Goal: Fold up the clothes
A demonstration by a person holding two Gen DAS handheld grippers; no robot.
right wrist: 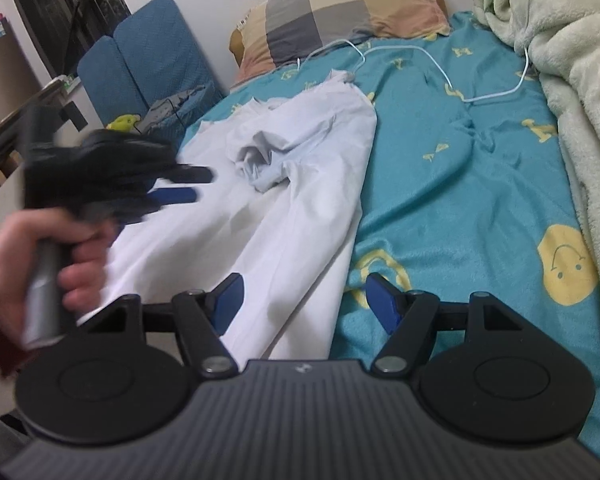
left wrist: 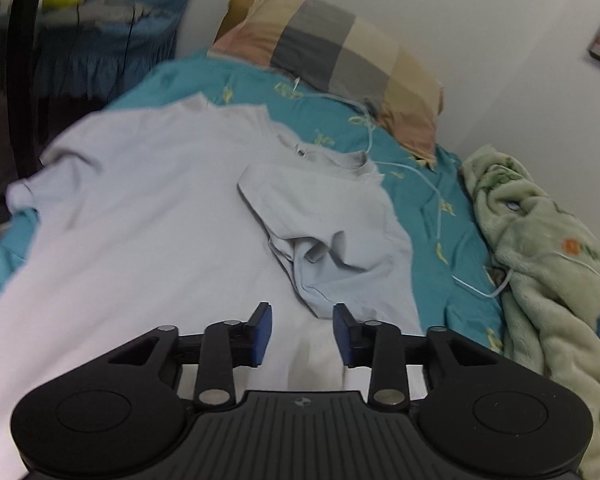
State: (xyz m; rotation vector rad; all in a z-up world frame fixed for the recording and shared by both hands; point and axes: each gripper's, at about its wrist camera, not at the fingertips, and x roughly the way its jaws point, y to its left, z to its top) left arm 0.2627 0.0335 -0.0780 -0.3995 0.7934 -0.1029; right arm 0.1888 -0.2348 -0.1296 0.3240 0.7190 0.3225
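Pale lilac-white T-shirt (left wrist: 148,216) spread across the teal bedsheet (left wrist: 432,216), collar toward the checked pillow (left wrist: 340,52); one sleeve folded back over the body into a crumpled bunch (left wrist: 332,240) near the shirt's right edge; hem end nearest both cameras. Left gripper (left wrist: 302,332) hovering over the lower part of the shirt, blue pads (left wrist: 260,330) parted with white cloth showing through the gap, nothing between them; seen blurred from the right wrist view (right wrist: 172,188), held by a hand (right wrist: 48,256) around a silver handle, a dark red sleeve at the wrist. Right gripper (right wrist: 302,302) spread wide above the shirt's right edge (right wrist: 332,240), one pad (right wrist: 228,296) over white cloth, the other over the sheet with its yellow smiley print (right wrist: 566,270); empty; contact with the cloth impossible to judge. White cable (right wrist: 452,76) looping over the sheet between pillow and shirt, running on toward the pale green fleece blanket (right wrist: 572,80) heaped along the wall side. Blue cushions (right wrist: 148,56) propped beyond the bed's far corner, with a yellow-green object (right wrist: 122,122) beside them, too blurred to name.
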